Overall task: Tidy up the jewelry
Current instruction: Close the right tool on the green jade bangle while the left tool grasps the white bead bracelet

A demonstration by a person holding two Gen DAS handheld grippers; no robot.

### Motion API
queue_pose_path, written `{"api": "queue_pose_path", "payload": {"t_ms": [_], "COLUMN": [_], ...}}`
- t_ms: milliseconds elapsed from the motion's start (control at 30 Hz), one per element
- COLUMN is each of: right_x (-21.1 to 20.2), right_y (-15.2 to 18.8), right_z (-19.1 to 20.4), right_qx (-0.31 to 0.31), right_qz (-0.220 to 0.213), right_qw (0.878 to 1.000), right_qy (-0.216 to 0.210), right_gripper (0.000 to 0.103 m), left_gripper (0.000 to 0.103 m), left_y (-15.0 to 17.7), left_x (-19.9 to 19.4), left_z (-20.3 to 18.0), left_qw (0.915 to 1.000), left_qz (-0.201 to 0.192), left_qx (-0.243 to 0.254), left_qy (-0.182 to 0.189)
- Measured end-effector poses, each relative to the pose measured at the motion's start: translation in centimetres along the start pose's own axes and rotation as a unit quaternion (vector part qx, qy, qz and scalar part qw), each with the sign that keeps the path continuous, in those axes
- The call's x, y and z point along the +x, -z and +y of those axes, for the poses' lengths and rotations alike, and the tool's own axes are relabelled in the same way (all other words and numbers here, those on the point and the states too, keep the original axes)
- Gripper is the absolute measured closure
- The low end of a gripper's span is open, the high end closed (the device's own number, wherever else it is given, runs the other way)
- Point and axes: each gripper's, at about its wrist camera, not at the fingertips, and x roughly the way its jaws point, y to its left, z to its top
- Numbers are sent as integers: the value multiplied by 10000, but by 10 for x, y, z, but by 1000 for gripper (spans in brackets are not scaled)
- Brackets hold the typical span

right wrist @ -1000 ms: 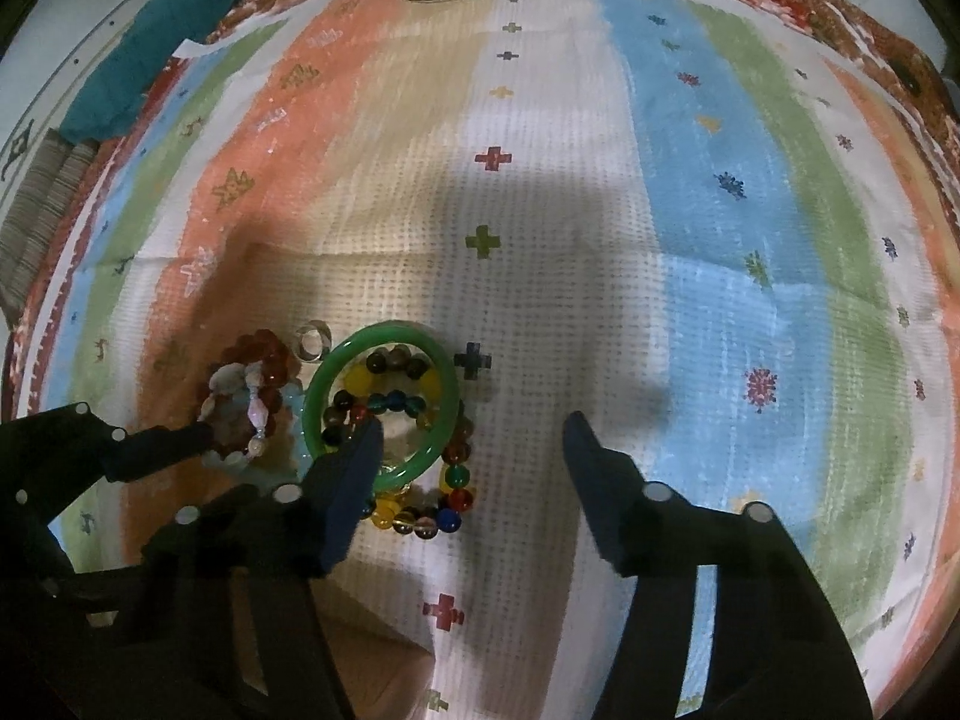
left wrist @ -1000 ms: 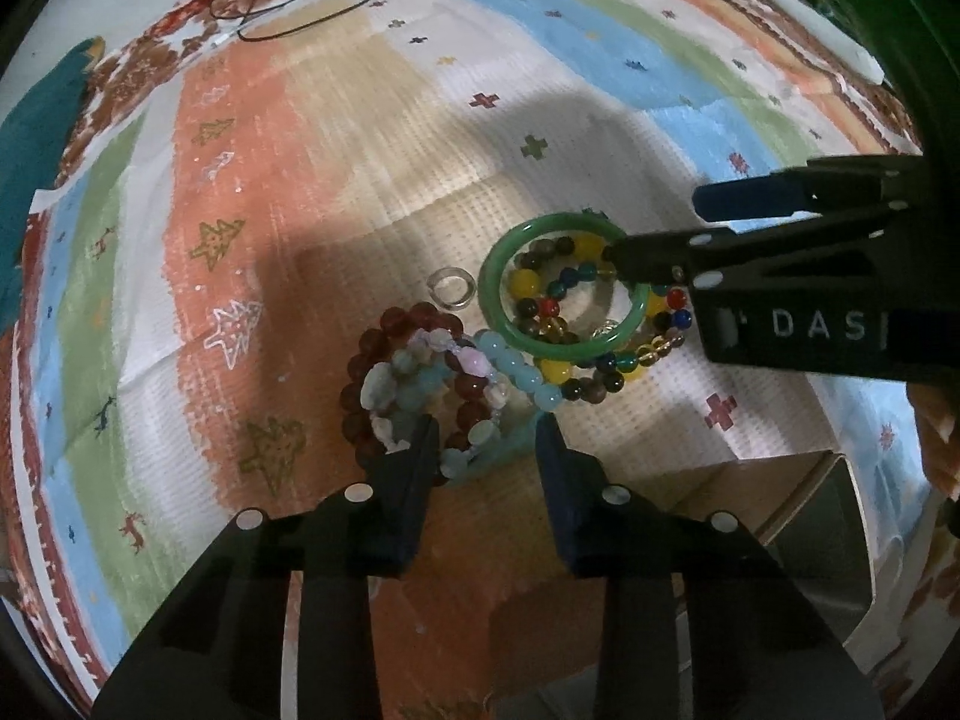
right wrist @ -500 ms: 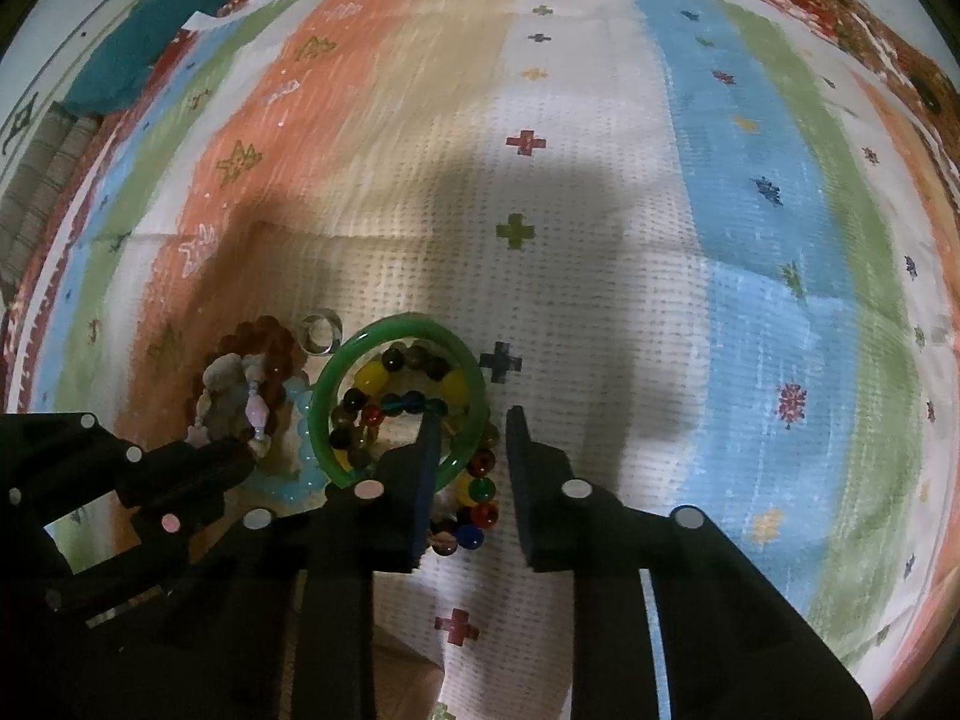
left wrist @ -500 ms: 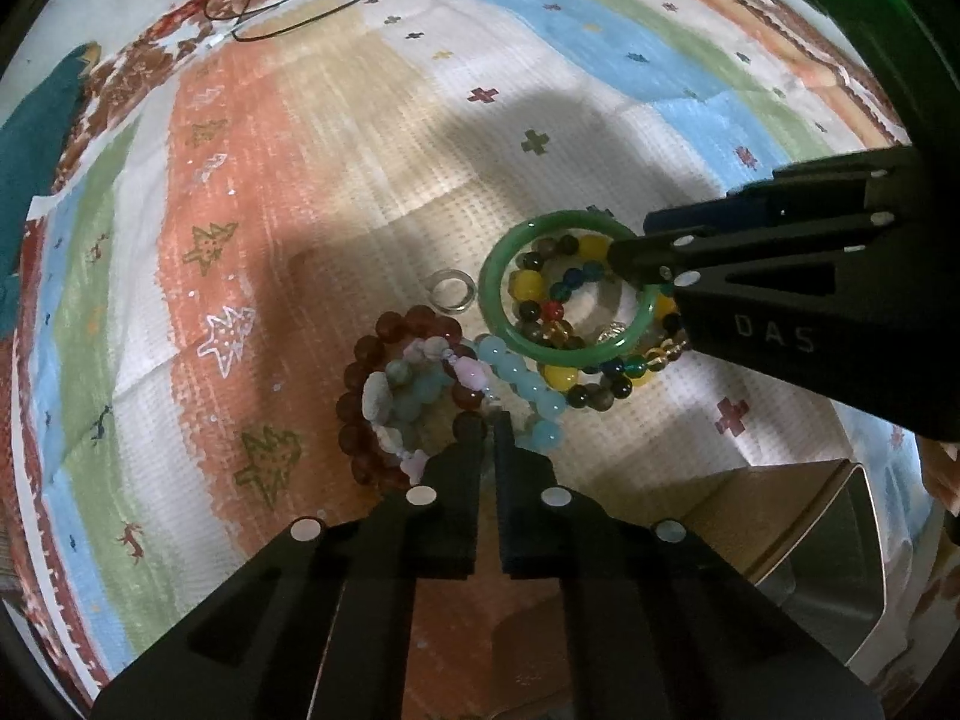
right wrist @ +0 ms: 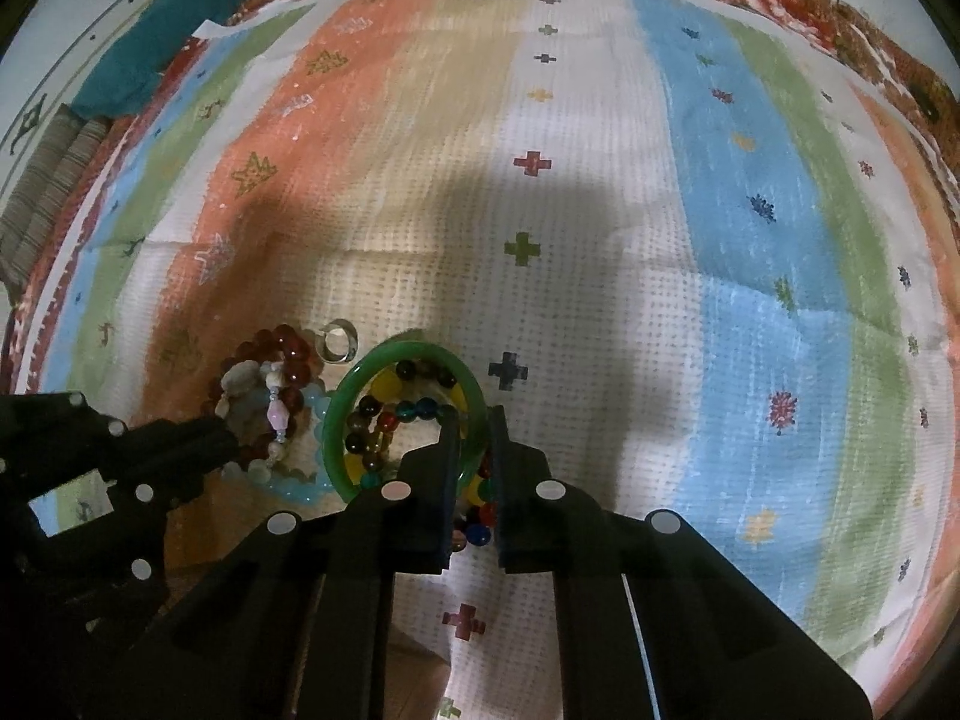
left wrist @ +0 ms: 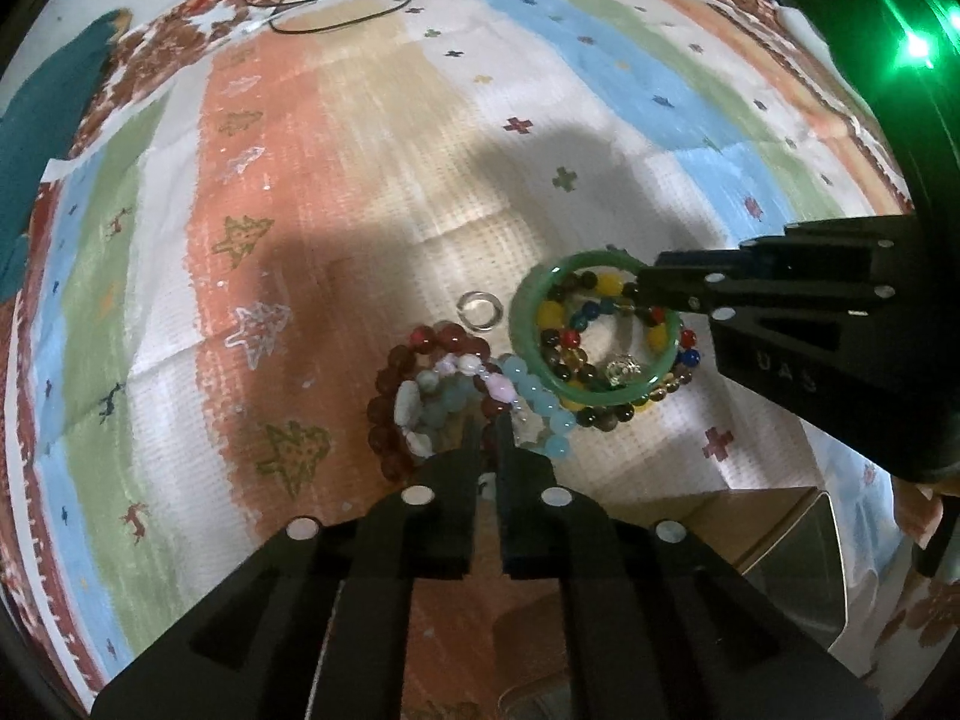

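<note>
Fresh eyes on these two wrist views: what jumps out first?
The tangle of jewelry at centre: a green bangle lying over a multicoloured bead bracelet, with a dark red bead bracelet and a small clear ring to its left. The right gripper is clamped on the bangle's rim. All of it lies on a bright striped cloth.

Home: striped rug (right wrist: 600, 210), jewelry.

Two fisheye cameras, one on each gripper, look steeply down from close above a striped cloth (left wrist: 372, 192). Both views share the bracelet pile (left wrist: 540, 360) (right wrist: 360, 414), and each shows the other gripper at its edge.
</note>
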Motion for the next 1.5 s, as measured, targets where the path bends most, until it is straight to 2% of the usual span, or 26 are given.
{"api": "queue_pose_path", "payload": {"t_ms": [67,100,300,800,833,900,1000,1167,1300,1500], "right_x": [-1,-1,0,4,4,5,5,4,3,1], "right_y": [0,0,0,0,0,0,1,1,0,1], "right_z": [0,0,0,-2,-2,-3,-3,-4,-4,-5], "right_qx": [-6,-6,9,43,53,66,56,49,30,6], "right_qz": [-2,-4,6,53,48,53,58,53,56,43], "right_qw": [10000,10000,10000,10000,10000,10000,10000,10000,10000,10000], "right_qy": [5,6,1,29,43,40,45,41,52,68], "right_gripper": [93,93,93,93,93,93,93,93,93,93], "left_gripper": [77,75,74,74,75,86,94,96,103,103], "left_y": [0,1,2,2,2,1,0,2,3,0], "left_x": [0,1,4,24,23,20,17,20,20,10], "left_z": [1,2,6,-26,-26,-25,-24,-26,-25,-22], "left_qw": [10000,10000,9999,9970,9969,9971,9977,9972,9974,9983], "left_qz": [14,20,56,187,168,141,129,159,147,19], "left_qx": [-4,-13,-83,645,642,612,531,579,547,442], "left_qy": [-19,-41,-17,-376,-414,-433,-407,-443,-448,-384]}}
